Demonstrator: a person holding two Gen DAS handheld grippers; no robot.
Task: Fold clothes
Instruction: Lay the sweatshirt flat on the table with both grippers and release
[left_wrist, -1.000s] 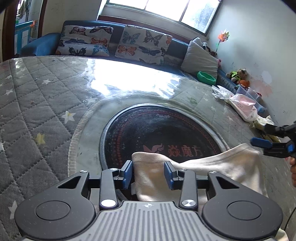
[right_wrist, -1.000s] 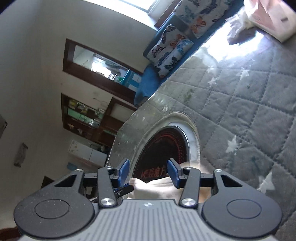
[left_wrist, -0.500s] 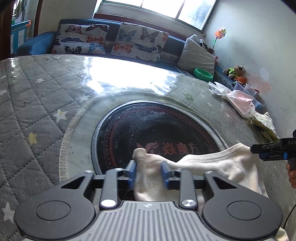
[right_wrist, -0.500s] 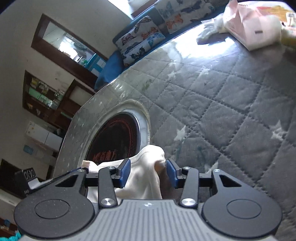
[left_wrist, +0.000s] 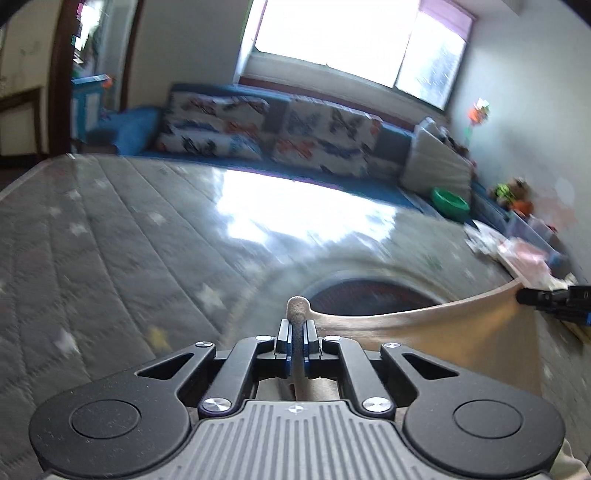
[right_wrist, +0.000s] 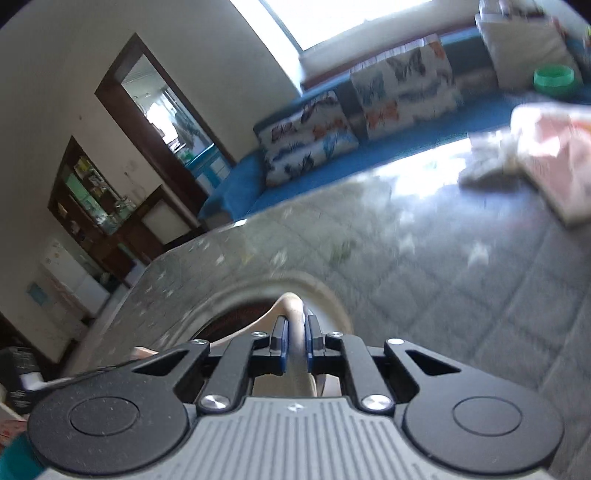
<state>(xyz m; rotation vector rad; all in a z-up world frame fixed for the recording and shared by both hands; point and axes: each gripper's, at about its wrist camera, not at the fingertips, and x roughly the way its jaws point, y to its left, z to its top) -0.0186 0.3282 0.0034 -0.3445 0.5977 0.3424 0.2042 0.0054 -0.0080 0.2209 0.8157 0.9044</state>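
A cream garment (left_wrist: 424, 332) hangs stretched between my two grippers, lifted above the table. My left gripper (left_wrist: 295, 332) is shut on one corner, and a small bunch of cloth pokes out past its blue pads. At the right edge of the left wrist view, my right gripper (left_wrist: 554, 299) holds the other end of the taut upper edge. In the right wrist view, the right gripper (right_wrist: 295, 328) has its jaws closing tight on a fold of the cream garment (right_wrist: 290, 301), with the pads pressing it. Both views are blurred by motion.
The table wears a grey quilted cover with stars (left_wrist: 110, 258) and has a dark round turntable (left_wrist: 369, 295) in its middle. A pink bag (left_wrist: 524, 254) and a green bowl (left_wrist: 448, 201) sit at the far right. A blue sofa with butterfly cushions (left_wrist: 295, 136) stands behind.
Both grippers have gone from open around the cloth to shut on it. They have risen, tilted up and pulled the garment's edge taut off the table.
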